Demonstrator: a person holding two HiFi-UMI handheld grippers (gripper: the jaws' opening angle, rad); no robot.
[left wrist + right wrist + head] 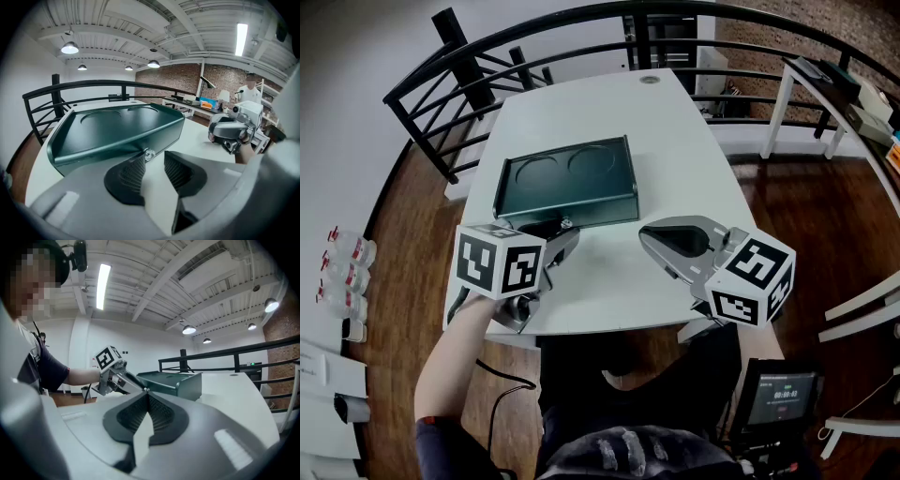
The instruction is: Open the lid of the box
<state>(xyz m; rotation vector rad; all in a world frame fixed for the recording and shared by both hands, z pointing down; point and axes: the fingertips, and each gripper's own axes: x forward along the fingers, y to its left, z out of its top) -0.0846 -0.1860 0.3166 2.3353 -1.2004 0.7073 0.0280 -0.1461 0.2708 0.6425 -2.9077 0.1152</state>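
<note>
Right gripper view: left gripper [137,385] hides part of box [180,384].

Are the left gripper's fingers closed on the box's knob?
No, in its own view the left gripper has its fingers apart, and the small silver knob on the green box sits ungripped just off one fingertip.

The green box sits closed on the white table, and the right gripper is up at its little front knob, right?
Not quite: the left gripper is at the knob, jaws apart, as the left gripper view shows. The right gripper is off to the side, shut. The box does sit closed on the table.
</note>
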